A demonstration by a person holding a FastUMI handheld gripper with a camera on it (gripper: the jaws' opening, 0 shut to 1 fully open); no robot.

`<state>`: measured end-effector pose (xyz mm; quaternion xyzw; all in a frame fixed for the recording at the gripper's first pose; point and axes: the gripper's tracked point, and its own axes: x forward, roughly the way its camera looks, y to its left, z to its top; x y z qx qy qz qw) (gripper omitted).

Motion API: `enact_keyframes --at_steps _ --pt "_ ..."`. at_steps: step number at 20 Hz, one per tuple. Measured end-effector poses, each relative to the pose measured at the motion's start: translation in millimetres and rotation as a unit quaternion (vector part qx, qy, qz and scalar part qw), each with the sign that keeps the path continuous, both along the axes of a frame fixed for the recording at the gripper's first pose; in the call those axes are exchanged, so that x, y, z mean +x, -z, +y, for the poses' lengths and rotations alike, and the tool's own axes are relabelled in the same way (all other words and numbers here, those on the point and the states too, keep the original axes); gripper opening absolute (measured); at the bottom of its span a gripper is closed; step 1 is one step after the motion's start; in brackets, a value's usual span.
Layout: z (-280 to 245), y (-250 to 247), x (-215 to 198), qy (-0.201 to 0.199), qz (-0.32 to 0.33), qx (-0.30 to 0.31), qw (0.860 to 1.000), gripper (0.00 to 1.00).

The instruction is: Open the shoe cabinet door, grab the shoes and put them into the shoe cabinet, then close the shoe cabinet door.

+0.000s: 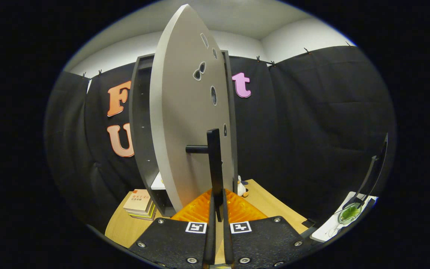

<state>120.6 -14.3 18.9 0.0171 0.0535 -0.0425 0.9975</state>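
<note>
- The hand-held gripper (218, 209) is closing narrowly on the handle (215, 164), a dark upright bar at centre frame; both fingers are pressing its lower end from either side.
- The door (185, 123), a pale panel, is standing partly open, filling the middle of the frame and seen nearly edge-on; a short stub is joining the handle to its face.
- The cabinet (142, 130), a dark tall frame, is standing behind the door at centre left, its inside showing through the gap on the left of the panel, with a pale shelf low down.
- The handle's long axis is running vertically, straight ahead of the fingers and in line with them; the door is lying just left of the grip, the hinge side farther back towards the cabinet.
- Judged from this, the coming move is turning on that hinge line: the swing would need to arc around the far edge, not pull straight back.
- An orange ribbed thing (203, 209) is lying on the desk (271, 205) just beyond the fingers, below the door; whether it is a shoe cannot be told.
- A penguin toy (242, 186) is sitting by the door's lower right, books (138, 203) are stacked at lower left, and a lamp (368, 179) is arching over a green-filled dish at far right.
</note>
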Motion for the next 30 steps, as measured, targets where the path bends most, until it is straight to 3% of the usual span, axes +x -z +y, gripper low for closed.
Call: enact_keyframes --at_steps 16,20,21,26,30 --pt "-93.1 4.5 -15.2 0.026 0.006 -0.003 1.000 0.09" --pt "-100.9 6.7 -18.7 0.029 0.008 0.001 1.000 0.08" --pt "-103.7 7.1 -19.7 0.032 0.009 0.002 0.999 0.05" --pt "-123.6 8.9 -31.4 0.063 0.013 -0.012 0.998 0.02" --pt "-110.0 12.2 -39.1 0.051 0.017 0.003 0.999 0.02"
